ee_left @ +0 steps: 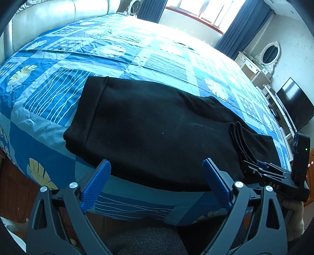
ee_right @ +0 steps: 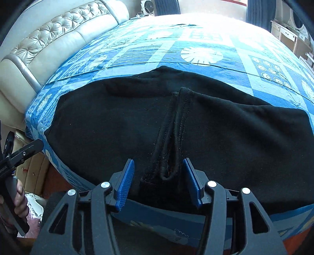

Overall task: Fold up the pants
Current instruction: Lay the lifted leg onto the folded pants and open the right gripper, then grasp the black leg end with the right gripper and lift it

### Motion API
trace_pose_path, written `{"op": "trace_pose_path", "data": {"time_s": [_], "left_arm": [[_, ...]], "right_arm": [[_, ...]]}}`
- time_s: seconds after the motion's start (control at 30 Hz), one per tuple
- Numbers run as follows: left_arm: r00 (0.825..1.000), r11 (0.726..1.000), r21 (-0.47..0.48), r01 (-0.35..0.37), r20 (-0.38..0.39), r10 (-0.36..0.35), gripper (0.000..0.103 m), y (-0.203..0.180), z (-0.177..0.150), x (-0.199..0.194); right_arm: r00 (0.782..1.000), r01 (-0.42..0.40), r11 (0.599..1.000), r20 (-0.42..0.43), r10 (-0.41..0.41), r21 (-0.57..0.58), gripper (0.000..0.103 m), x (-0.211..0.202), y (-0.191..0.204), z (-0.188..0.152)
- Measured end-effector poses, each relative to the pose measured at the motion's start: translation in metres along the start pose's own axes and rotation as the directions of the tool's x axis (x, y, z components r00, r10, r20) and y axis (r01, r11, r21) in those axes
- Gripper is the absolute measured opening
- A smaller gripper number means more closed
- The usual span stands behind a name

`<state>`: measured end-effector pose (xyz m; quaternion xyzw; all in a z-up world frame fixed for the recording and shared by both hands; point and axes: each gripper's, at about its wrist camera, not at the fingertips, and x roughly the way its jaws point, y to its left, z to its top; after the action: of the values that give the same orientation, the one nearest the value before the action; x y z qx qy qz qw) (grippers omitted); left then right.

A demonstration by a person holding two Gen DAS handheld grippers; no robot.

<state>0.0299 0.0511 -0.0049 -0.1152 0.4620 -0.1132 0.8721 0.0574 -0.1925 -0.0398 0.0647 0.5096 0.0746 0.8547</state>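
Black pants [ee_left: 153, 127] lie folded flat on a blue patterned bedsheet [ee_left: 58, 102], near the bed's front edge. My left gripper [ee_left: 157, 162] is open wide just over the near edge of the pants, with nothing between its blue pads. In the right wrist view the pants [ee_right: 98, 127] fill the middle, and a thick stitched hem strip [ee_right: 176, 127] runs toward me on top of them. My right gripper [ee_right: 158, 162] is open around the near end of that strip. The strip sits close to the right pad and well clear of the left pad. The right gripper [ee_left: 261, 166] also shows at the right.
A cream tufted headboard [ee_right: 49, 43] borders the bed on the left. Beyond the bed are a window with dark curtains [ee_left: 196, 11], a white dresser with an oval mirror [ee_left: 270, 53] and a TV [ee_left: 296, 106]. A hand [ee_right: 19, 198] holds the left gripper's handle.
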Motion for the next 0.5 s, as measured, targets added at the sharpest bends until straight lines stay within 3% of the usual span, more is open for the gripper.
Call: {"op": "trace_pose_path", "data": {"time_s": [0.33, 0.5], "left_arm": [[1.0, 1.0, 0.012, 0.003, -0.007, -0.002, 0.094, -0.003, -0.002, 0.002], [1.0, 1.0, 0.029, 0.002, -0.014, -0.001, 0.094, -0.006, -0.004, 0.003]], "right_arm": [[0.996, -0.072, 0.997, 0.056, 0.072, 0.004, 0.054, -0.011, 0.014, -0.007], [0.996, -0.02, 0.996, 0.084, 0.028, -0.092, 0.054, -0.02, 0.026, -0.007]]}}
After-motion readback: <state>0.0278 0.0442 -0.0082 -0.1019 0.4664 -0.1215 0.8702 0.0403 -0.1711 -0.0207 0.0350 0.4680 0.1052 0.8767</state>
